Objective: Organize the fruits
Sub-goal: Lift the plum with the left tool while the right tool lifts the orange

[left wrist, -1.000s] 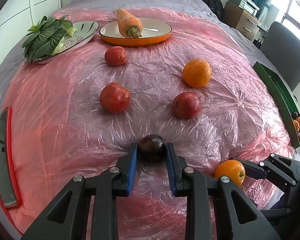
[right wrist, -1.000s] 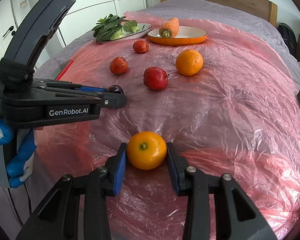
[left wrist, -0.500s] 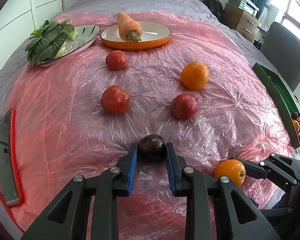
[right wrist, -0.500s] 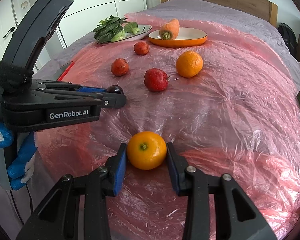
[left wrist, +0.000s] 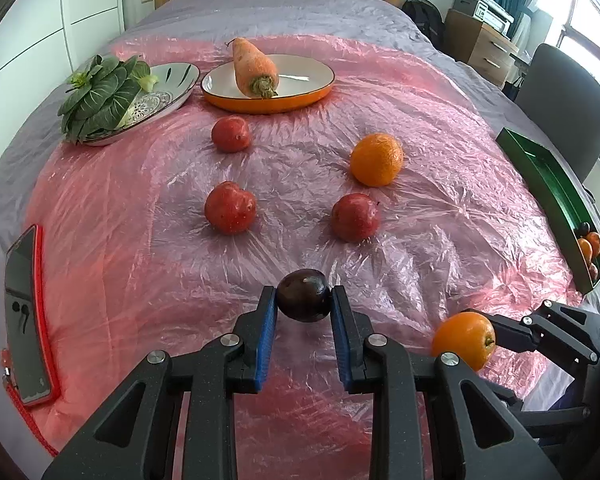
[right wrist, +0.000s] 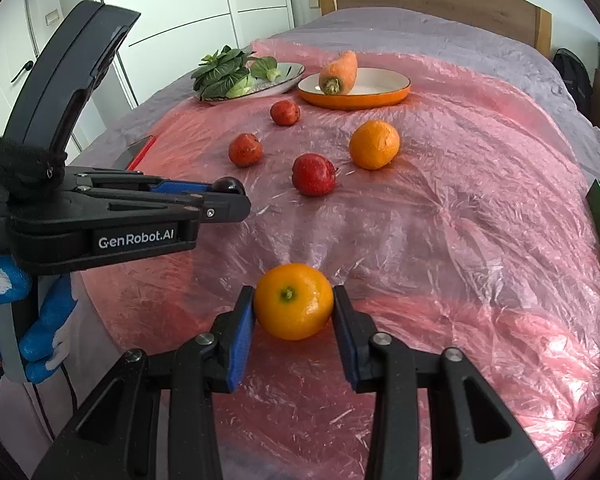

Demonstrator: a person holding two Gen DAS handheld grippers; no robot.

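Two tongs each grip one fruit above the pink plastic sheet [left wrist: 440,208] spread over the bed. Clamped between the blue pads of the left tongs [left wrist: 303,305] is a dark plum [left wrist: 302,295], while the right tongs [right wrist: 294,305] are closed on a small orange [right wrist: 293,301] with its green stem end facing the camera. Farther back on the sheet lie three red fruits: one [left wrist: 230,207] to the left, one [left wrist: 355,217] to the right, and a third [left wrist: 231,134] behind them, with a larger orange [left wrist: 376,159] off to the right. Beyond these, a carrot [left wrist: 256,68] rests on an orange-rimmed plate [left wrist: 300,98], and beside it leafy greens [left wrist: 100,96] fill a patterned plate [left wrist: 168,92]. At the bed's right edge a green tray [left wrist: 548,184] holds several small fruits at its near end. Near the left edge lies a phone [left wrist: 24,320] in a red case. A blue-and-white gloved hand [right wrist: 32,320] holds the left tongs.
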